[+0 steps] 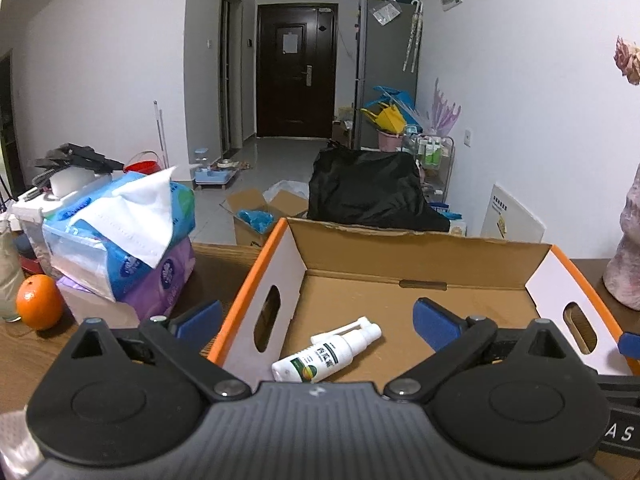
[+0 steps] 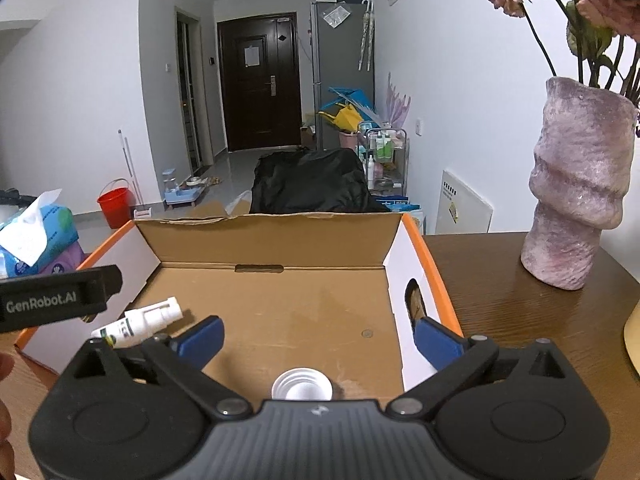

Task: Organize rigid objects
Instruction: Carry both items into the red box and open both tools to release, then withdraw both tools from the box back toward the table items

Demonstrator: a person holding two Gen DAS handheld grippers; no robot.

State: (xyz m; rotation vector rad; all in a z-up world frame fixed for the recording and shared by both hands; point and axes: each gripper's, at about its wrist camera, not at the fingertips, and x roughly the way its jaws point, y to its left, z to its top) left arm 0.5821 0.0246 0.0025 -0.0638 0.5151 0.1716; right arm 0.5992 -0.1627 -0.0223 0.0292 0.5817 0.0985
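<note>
An open cardboard box with orange rims (image 1: pixel 256 256) (image 2: pixel 436 268) stands on the wooden table. A white spray bottle (image 1: pixel 326 356) (image 2: pixel 140 322) lies on its floor at the near left. A silver ribbed lid or can top (image 2: pixel 302 386) sits on the box floor close under my right gripper. My left gripper (image 1: pixel 318 320) is open and empty, its fingers straddling the box's left wall above the bottle. My right gripper (image 2: pixel 318 338) is open and empty over the near right part of the box. The left gripper's body (image 2: pixel 56 302) shows in the right wrist view.
Stacked tissue packs (image 1: pixel 128 240) and an orange (image 1: pixel 39 301) lie left of the box. A pink vase with dried flowers (image 2: pixel 576 200) stands on the table to the right. A yellow rim (image 2: pixel 632 336) shows at the far right edge. A black bag (image 1: pixel 372 188) lies behind the box.
</note>
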